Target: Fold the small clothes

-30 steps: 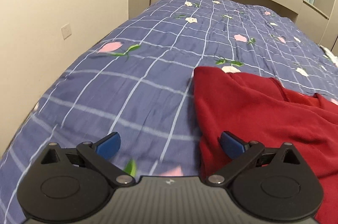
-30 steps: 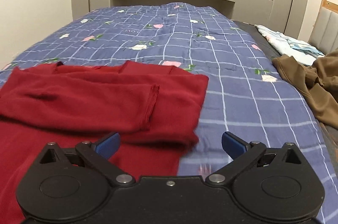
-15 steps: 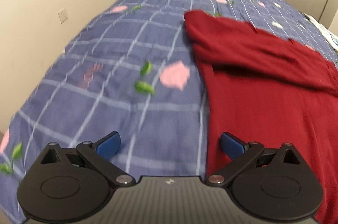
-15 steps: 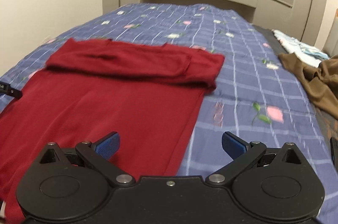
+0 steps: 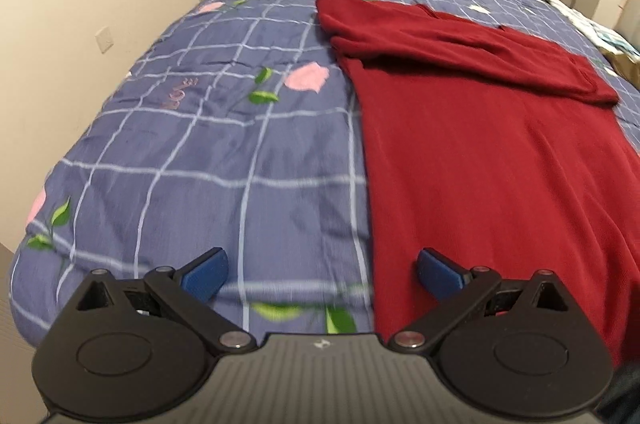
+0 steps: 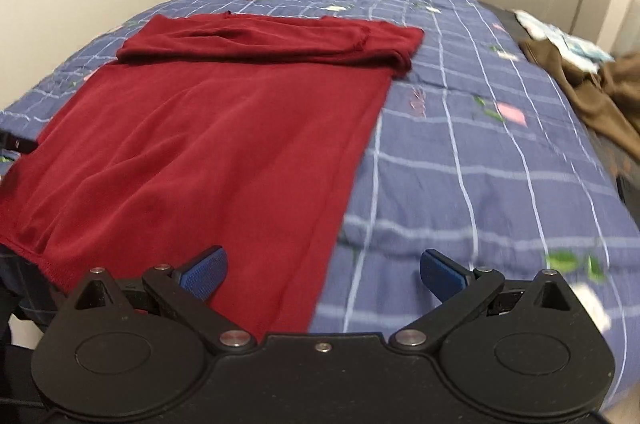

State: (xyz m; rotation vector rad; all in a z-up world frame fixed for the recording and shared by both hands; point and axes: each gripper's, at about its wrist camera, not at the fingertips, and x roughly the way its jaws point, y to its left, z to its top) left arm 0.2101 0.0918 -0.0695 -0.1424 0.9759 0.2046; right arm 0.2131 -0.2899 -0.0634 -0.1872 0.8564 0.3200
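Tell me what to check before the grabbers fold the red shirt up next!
1. Left gripper open and empty: ok.
2. Right gripper open and empty: ok.
3. Red shirt lying flat on the blue bedspread: ok.
4. Sleeves already folded across the top: ok.
5. Near hem within reach of both grippers: cannot tell; the lower edge is partly hidden.
6. Brown garment away from the shirt: ok.
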